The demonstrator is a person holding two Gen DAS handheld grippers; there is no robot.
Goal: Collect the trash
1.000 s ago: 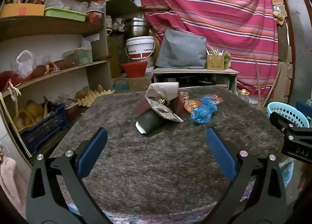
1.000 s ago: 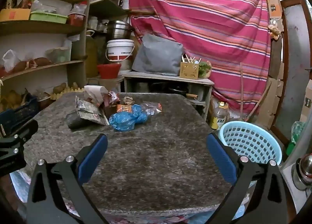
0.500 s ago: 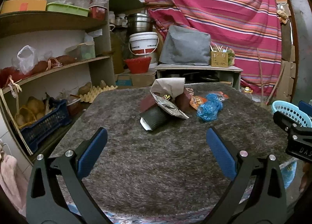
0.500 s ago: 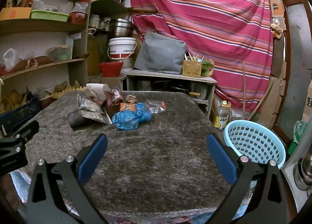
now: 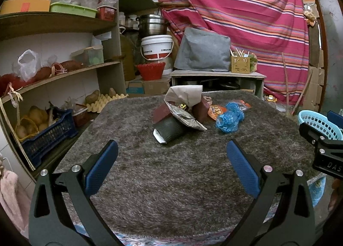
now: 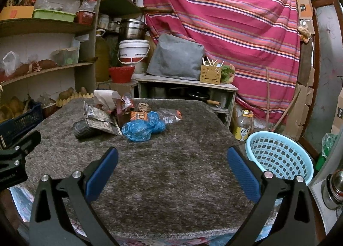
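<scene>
A grey shaggy table [image 6: 167,181] carries all the litter in one heap at its far left, so both tools can reach it from the near edge. The pale blue basket [image 6: 278,156] stands on the floor just beside the table's right side, likely the drop point. Left gripper [image 5: 171,160] and right gripper [image 6: 171,160] both hover spread wide and empty, well short of the heap. Nearest the right one lies the crumpled blue bag [image 6: 142,129]; left of it, a dark rolled packet [image 5: 169,128] under a torn silver wrapper [image 5: 186,116]
</scene>
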